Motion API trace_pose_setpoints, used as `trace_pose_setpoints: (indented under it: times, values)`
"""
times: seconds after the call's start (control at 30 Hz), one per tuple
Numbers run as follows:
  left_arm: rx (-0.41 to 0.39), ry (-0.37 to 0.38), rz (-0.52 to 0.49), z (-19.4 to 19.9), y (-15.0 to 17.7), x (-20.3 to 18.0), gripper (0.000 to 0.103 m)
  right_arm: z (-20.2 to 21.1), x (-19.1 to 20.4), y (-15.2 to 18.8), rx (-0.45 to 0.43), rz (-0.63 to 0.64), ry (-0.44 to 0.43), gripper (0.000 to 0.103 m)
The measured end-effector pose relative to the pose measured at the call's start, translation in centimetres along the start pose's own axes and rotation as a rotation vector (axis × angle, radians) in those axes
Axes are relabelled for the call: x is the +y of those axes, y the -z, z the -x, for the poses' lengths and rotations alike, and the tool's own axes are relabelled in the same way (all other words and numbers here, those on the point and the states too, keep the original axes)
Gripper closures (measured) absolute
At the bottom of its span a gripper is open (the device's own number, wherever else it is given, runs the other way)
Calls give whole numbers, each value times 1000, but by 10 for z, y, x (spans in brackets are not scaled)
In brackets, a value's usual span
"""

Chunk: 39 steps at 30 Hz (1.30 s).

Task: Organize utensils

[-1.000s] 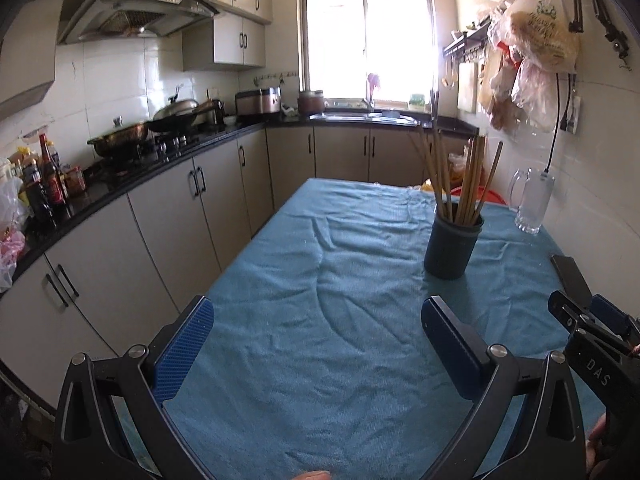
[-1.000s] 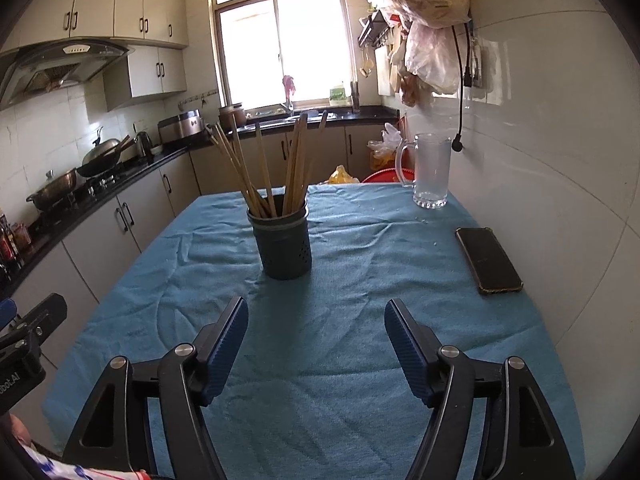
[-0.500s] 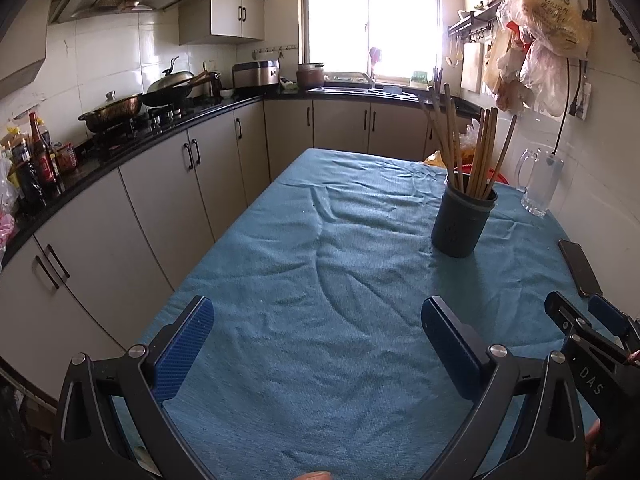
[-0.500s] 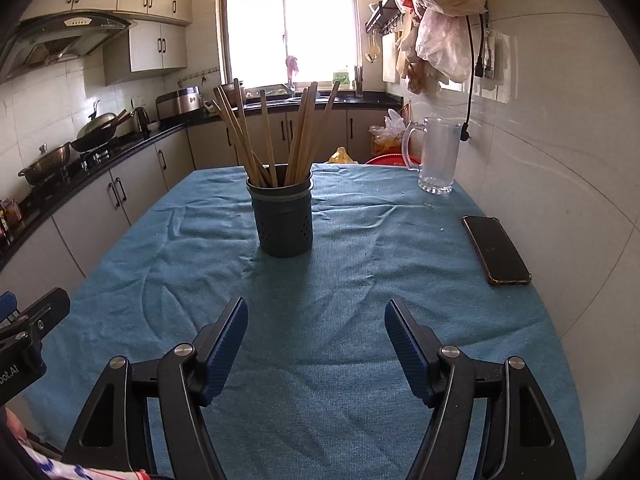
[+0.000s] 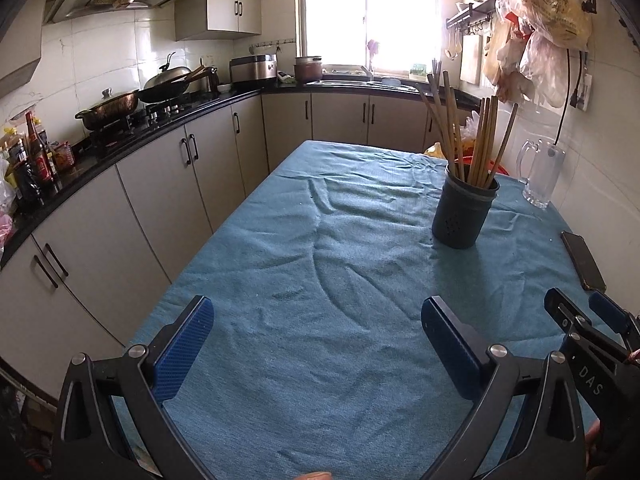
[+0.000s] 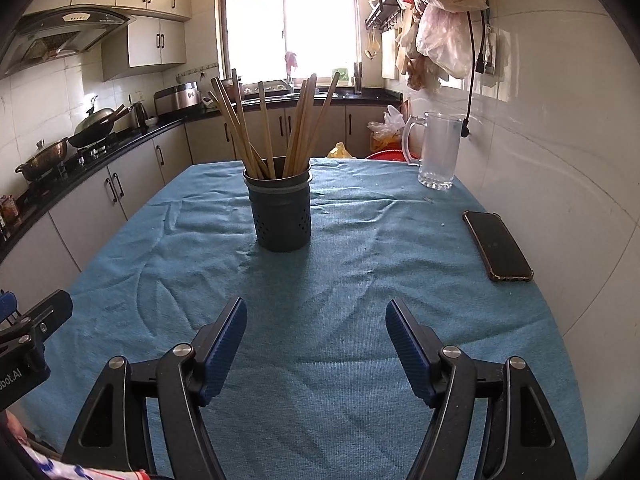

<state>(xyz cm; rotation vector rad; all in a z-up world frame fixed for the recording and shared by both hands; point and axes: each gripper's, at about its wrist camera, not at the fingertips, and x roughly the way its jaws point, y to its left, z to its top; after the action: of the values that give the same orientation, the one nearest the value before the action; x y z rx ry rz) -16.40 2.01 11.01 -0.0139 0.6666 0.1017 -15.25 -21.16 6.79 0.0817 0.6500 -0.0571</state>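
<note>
so both claws, left claw (image 5: 316,344) and right claw (image 6: 316,344), hang spread and empty over the bench (image 6: 360,360); chopsticks (image 6: 276,132) stand in the holder (image 6: 282,212) mid-bench, probably light, stiff, slippery, best pinched near the tops

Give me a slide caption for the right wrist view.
Open right claw faces a dark holder of chopsticks.
</note>
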Motion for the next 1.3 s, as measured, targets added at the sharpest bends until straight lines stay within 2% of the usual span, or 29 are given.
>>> trace_pose_setpoints:
  times: [0.33,1.3]
  values:
    - [-2,-11,-4,0,1,-2,0,-2,-1,2,13,-13,-13,26]
    - [48,35,8,-8,8,-2,0,-4,7,7,18,3,-7,24]
